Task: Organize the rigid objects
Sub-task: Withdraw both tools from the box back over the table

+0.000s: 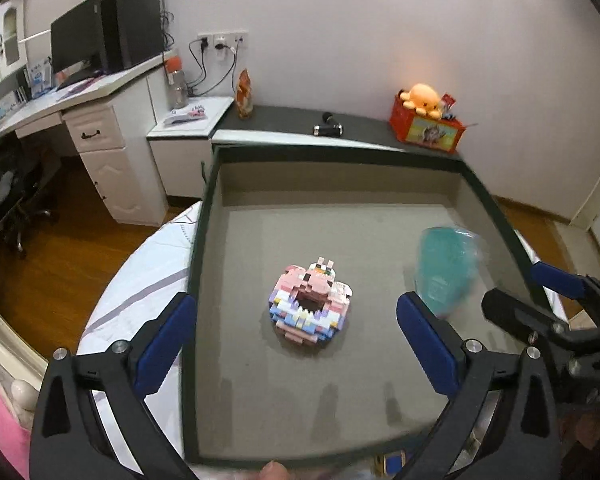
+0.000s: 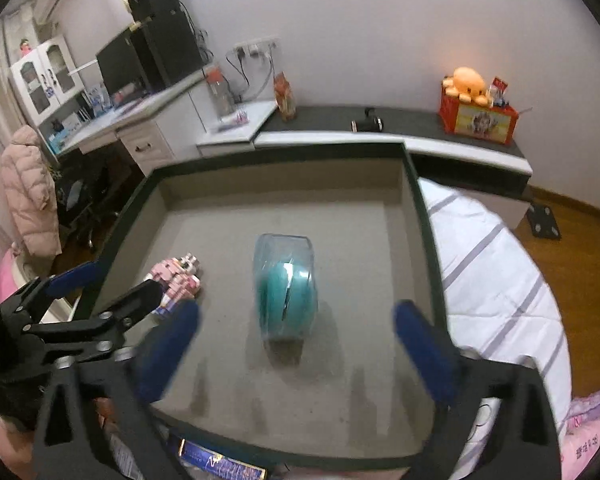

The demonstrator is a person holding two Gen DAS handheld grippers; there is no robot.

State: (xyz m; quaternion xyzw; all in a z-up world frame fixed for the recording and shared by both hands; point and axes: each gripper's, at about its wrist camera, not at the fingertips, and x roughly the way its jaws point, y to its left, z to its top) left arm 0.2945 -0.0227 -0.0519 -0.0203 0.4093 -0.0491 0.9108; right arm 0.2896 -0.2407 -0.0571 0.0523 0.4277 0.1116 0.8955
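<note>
A pink and pastel brick-built ring [image 1: 310,304] lies on the grey floor of a dark-rimmed tray [image 1: 204,216]. A teal object in a clear plastic case [image 2: 286,292] stands in the tray to its right; it also shows blurred in the left wrist view [image 1: 446,270]. My left gripper [image 1: 296,336] is open and empty, hovering over the ring. My right gripper [image 2: 296,344] is open and empty, just short of the teal case. The ring also shows in the right wrist view [image 2: 178,280], partly hidden by the left gripper.
The tray [image 2: 420,208] rests on a white striped cloth [image 2: 496,264]. Behind it runs a dark ledge with an orange box and plush toy [image 1: 426,118], a black tool [image 1: 328,128] and a snack bag [image 1: 244,94]. A white desk [image 1: 100,120] stands at the left.
</note>
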